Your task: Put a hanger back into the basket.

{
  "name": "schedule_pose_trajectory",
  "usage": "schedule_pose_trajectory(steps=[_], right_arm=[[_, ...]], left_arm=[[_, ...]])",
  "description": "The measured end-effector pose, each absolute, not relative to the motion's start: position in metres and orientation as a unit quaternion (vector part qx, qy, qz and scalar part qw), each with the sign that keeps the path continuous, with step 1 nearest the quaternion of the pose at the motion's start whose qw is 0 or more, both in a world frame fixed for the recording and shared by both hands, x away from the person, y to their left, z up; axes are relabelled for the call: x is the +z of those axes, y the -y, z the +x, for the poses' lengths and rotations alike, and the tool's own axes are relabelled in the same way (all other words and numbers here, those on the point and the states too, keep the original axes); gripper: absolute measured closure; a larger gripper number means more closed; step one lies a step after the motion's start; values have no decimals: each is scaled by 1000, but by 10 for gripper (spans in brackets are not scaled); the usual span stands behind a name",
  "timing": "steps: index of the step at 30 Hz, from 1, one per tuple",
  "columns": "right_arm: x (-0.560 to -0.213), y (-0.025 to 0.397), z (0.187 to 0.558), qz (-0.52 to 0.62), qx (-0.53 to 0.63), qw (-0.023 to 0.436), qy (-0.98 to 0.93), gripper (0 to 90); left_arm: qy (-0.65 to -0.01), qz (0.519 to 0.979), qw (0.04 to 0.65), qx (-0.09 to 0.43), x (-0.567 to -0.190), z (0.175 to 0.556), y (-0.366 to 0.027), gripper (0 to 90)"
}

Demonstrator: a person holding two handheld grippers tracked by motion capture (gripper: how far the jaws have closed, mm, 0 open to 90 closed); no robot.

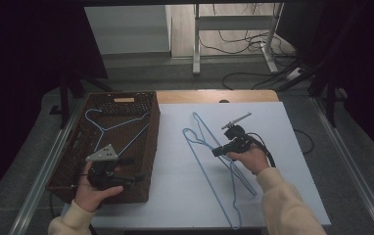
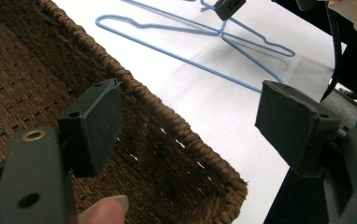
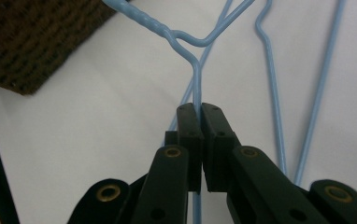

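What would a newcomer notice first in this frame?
The pale blue wire hangers sprawled across the white table, with the right tool shut on one hanger's wire. Next, the brown wicker basket at the table's left, another blue hanger lying inside it, and the left tool open above its near corner.

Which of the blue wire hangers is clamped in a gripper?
One of the two overlapping hangers on the white table; the right gripper pinches its wire. The hanger in the basket lies untouched.

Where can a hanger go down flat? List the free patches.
Bare white table right of the right tongs, and between basket and blue hangers. Crowded: the basket floor, where another hanger lies under the left tongs.
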State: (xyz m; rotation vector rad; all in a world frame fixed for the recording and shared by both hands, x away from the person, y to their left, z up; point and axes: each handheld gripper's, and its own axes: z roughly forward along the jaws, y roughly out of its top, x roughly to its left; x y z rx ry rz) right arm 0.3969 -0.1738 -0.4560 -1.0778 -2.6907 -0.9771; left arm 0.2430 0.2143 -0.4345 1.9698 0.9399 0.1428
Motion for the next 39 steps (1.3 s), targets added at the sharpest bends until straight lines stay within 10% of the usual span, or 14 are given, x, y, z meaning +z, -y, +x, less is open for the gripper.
schedule_pose_trajectory(steps=[39], right_arm=[[-431,192,356,-433,-503,32,747,874]], left_arm=[[-336,817,468,28,-422,253,-151,234]])
